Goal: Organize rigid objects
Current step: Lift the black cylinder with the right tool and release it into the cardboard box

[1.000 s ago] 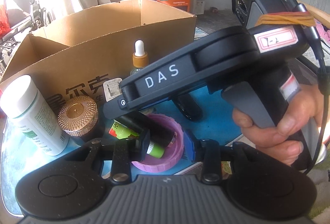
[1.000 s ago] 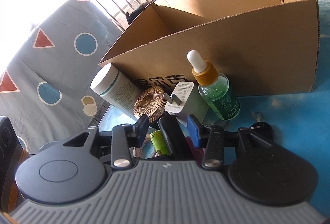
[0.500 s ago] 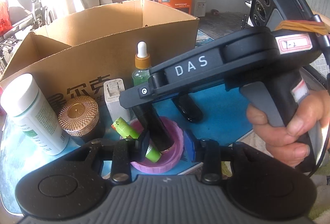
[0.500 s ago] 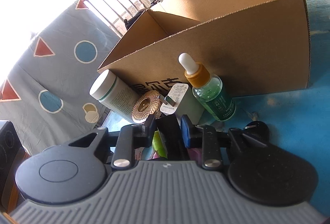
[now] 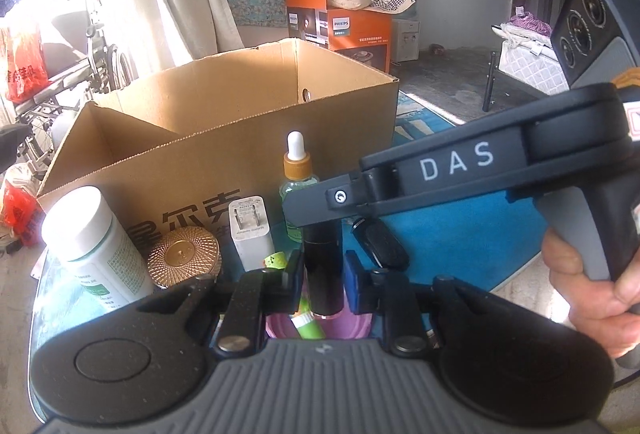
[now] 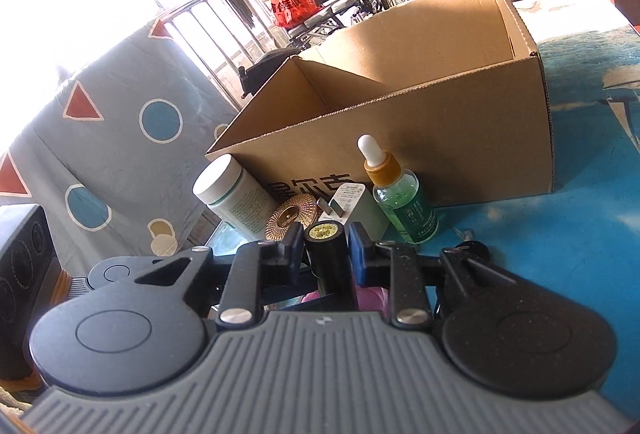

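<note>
My right gripper is shut on a black cylinder tube and holds it upright above the pink round container. The same tube shows in the left wrist view, standing between the fingers of my left gripper, which is open around it without clear contact. A green tube lies in the pink container. The open cardboard box stands behind. A dropper bottle, a white charger, a gold lid jar and a white bottle line its front.
A black key fob lies on the blue cloth right of the container. An orange Philips box stands far behind. A patterned cloth hangs at the left. The table edge runs close on the left.
The right gripper has closed on the black tube, tipped it from lying to upright and lifted it from the pink container. The left gripper has moved closer around it.
</note>
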Tool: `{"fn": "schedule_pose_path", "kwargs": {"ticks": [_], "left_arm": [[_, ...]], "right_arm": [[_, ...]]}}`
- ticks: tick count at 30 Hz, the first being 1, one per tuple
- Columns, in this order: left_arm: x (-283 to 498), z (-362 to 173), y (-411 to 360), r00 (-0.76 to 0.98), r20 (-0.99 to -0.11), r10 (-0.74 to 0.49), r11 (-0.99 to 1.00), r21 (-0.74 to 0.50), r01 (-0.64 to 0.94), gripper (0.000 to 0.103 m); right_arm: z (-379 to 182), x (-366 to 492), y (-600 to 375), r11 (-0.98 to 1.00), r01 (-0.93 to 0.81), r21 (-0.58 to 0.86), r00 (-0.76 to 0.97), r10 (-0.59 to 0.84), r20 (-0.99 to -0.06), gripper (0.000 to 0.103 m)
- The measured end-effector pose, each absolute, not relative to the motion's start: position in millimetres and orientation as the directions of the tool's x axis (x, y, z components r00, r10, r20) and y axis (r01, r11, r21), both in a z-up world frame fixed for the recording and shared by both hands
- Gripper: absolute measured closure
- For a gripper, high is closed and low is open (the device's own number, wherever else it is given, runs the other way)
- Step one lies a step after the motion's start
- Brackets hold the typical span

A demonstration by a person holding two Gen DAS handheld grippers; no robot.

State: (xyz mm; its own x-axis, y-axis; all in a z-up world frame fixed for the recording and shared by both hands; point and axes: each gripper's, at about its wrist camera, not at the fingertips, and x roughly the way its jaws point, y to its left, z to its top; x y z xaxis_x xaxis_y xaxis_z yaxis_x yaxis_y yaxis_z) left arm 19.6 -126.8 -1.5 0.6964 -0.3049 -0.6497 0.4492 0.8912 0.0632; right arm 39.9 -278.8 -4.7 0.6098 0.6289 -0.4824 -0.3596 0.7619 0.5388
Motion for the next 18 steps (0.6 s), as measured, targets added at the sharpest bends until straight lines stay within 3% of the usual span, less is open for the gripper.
{"fn": "schedule_pose_path", "kwargs": {"ticks": [11, 18], "left_arm": [[33, 85, -79, 0.805, -0.505, -0.311, 0.925, 0.032, 0.377, 0.079], [103, 112, -42, 0.815, -0.518, -0.26, 0.956, -0.021, 0.292, 0.079]], "right_arm": [[97, 56, -240, 0.745, -0.516, 0.423, 0.626, 0.665, -0.408, 0.08], [136, 152, -201, 0.684, -0.558, 0.469, 0.526, 0.729, -0.437, 0.081]]}}
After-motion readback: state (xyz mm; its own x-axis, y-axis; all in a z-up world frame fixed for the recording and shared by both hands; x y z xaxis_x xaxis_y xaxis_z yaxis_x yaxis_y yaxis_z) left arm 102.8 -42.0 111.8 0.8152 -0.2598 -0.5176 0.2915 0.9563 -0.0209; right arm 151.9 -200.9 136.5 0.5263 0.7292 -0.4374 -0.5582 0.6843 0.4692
